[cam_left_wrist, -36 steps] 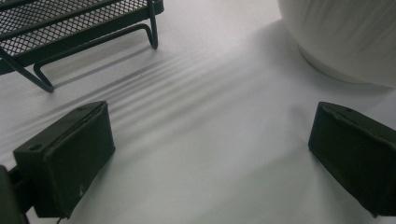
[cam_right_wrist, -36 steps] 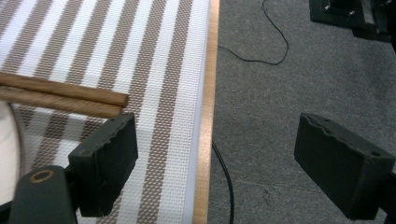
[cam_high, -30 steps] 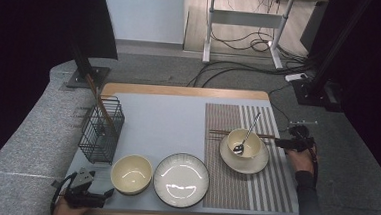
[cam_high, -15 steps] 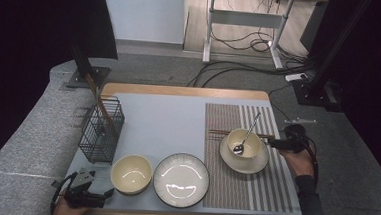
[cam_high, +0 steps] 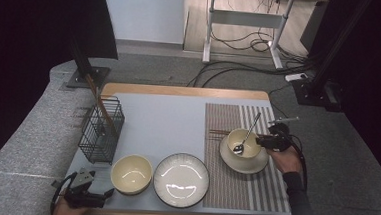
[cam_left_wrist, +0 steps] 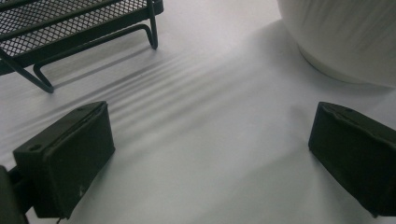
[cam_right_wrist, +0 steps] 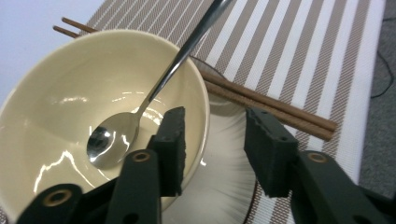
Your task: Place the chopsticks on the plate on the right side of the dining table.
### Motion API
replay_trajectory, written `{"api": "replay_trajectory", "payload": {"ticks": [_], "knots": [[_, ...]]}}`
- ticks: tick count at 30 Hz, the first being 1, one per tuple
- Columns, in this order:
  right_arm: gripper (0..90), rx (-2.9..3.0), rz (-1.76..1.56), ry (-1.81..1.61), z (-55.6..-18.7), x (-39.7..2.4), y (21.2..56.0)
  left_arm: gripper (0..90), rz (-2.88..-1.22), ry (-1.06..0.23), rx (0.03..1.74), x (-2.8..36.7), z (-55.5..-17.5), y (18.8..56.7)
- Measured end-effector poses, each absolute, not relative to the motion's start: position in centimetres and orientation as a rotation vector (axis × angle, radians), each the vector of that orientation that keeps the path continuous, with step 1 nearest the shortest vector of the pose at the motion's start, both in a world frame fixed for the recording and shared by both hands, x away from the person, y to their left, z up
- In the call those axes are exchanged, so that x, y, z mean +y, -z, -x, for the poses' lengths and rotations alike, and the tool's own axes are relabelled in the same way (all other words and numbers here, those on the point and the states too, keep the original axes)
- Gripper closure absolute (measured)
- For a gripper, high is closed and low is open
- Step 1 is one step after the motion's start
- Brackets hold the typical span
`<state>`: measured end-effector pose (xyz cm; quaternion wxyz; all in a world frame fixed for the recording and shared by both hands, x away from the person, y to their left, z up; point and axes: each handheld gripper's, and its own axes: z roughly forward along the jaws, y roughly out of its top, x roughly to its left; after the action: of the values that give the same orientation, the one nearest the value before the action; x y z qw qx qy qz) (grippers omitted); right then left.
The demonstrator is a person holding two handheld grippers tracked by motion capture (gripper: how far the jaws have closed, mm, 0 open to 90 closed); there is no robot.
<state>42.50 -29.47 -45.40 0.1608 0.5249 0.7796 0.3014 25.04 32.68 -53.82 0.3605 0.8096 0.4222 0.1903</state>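
The right tongs have just been closing and are straddling the near rim of the cream bowl, not visibly pinching it, a spoon lying inside, while the left tongs are resting released on the surface.

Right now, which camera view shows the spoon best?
The right gripper view: the spoon lies close up, its head in the bowl, handle leaning on the rim. The high view shows the spoon small.
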Motion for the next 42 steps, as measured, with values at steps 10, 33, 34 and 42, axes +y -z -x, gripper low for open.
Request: {"api": "replay_trajectory", "payload": {"ticks": [10,33,34,42], "knots": [[80.7,2.262,-1.513,-0.843,-43.2,-28.5,46.3,0.0,-2.086,-0.491,1.088,32.7,-25.0,53.8],[83.5,2.242,-1.492,-0.768,-43.8,-27.7,46.1,0.0,-2.086,-0.49,1.088,32.7,-25.0,53.8],[83.5,2.242,-1.492,-0.767,-43.8,-27.7,46.1,0.0,-2.086,-0.49,1.088,32.7,-25.0,53.8],[83.5,2.24,-1.494,-0.769,-43.9,-27.7,46.1,0.0,-2.086,-0.491,1.089,32.7,-25.0,53.8]]}}
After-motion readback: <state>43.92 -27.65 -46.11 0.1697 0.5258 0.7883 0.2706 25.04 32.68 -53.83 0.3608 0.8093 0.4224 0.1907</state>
